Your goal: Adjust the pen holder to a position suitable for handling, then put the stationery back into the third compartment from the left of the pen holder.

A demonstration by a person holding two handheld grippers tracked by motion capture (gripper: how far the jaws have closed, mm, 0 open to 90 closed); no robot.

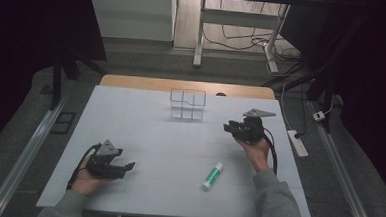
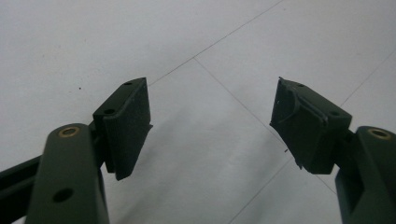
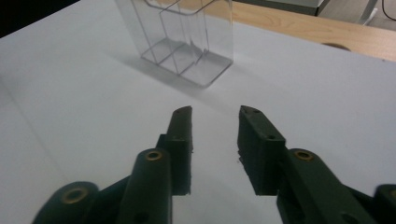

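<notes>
We find no readable text, brand, number or sign anywhere. The glue stick point(image 1: 212, 175) on the bench point(image 1: 130, 120) has a green band that may be a label, but it is too small and blurred for us to read. The clear divided container point(image 3: 180, 39) carries no print that we can make out in the right gripper view.

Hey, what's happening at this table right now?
A person sits at a white table with a claw in each hand, both open and holding nothing. The left claw rests near the front left; the right claw points toward a clear divided container at the back. A green and white glue stick lies untouched between the hands.
</notes>
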